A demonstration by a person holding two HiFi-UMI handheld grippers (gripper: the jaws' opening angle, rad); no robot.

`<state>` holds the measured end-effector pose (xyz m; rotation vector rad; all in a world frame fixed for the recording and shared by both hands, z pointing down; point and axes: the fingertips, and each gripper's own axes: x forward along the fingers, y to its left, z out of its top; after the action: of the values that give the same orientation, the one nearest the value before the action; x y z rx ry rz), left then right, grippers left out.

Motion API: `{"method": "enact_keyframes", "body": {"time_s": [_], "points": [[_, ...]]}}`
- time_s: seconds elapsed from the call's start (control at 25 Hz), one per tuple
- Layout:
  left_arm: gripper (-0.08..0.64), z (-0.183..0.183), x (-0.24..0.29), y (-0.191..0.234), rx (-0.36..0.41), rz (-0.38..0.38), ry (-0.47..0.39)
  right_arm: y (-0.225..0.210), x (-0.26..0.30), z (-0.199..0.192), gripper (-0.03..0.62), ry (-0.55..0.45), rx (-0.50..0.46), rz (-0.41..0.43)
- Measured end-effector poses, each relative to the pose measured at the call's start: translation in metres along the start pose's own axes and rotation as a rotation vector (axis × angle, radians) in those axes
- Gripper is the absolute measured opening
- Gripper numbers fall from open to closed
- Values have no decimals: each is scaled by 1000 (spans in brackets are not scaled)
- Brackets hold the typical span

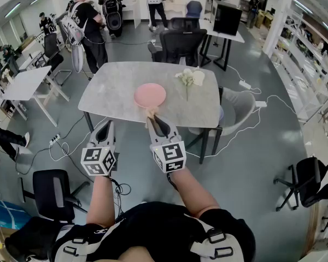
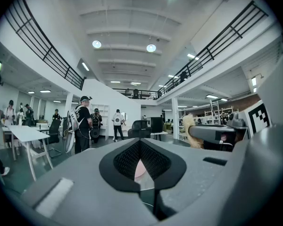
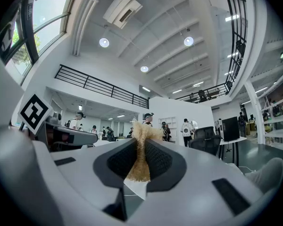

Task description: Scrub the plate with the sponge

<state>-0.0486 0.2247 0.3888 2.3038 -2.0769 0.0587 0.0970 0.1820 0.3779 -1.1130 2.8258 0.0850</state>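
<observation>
Open grey stone-look tabletop (image 1: 109, 91) left of round pink plate (image 1: 150, 95); white flowers (image 1: 189, 78) crowding near its right.

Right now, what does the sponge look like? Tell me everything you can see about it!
The sponge is straw-coloured and looks rough and stringy, like dried fibres, with a frayed, fluffy end. The right gripper is shut on it, both jaws pinching it, so it stands between them and sticks out past their tips. In the head view it sits at the near edge of the pink plate; whether it touches the plate cannot be told.
</observation>
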Motion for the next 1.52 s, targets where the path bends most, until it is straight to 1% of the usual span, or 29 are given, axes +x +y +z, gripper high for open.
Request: {"method": "enact_keyframes", "body": {"time_s": [0.12, 0.2, 0.52, 0.68, 0.84, 1.0, 1.16, 1.36, 1.52], "points": [[-2, 1, 0, 4, 37, 6, -8, 5, 4, 0, 54, -21, 7, 1], [-3, 2, 0, 8, 44, 7, -12, 8, 9, 0, 54, -26, 10, 2], [-2, 2, -4, 41, 37, -11, -23, 34, 32, -2, 54, -16, -8, -18], [-2, 0, -6, 56, 35, -37, -31, 45, 36, -6, 54, -17, -18, -48], [-2, -4, -3, 71, 21, -48, -31, 50, 43, -10, 54, -10, -24, -71], [-2, -8, 9, 76, 14, -55, -25, 39, 51, -16, 54, -1, -21, -88], [-2, -14, 32, 84, 14, -51, -12, 24, 69, -27, 54, 5, -1, -93], [-2, -19, 84, 95, 26, -44, 1, -11, 109, -37, 54, -3, 9, -89], [-2, -12, 138, 102, 35, -42, -3, -46, 151, -40, 54, -9, 10, -74]]}}
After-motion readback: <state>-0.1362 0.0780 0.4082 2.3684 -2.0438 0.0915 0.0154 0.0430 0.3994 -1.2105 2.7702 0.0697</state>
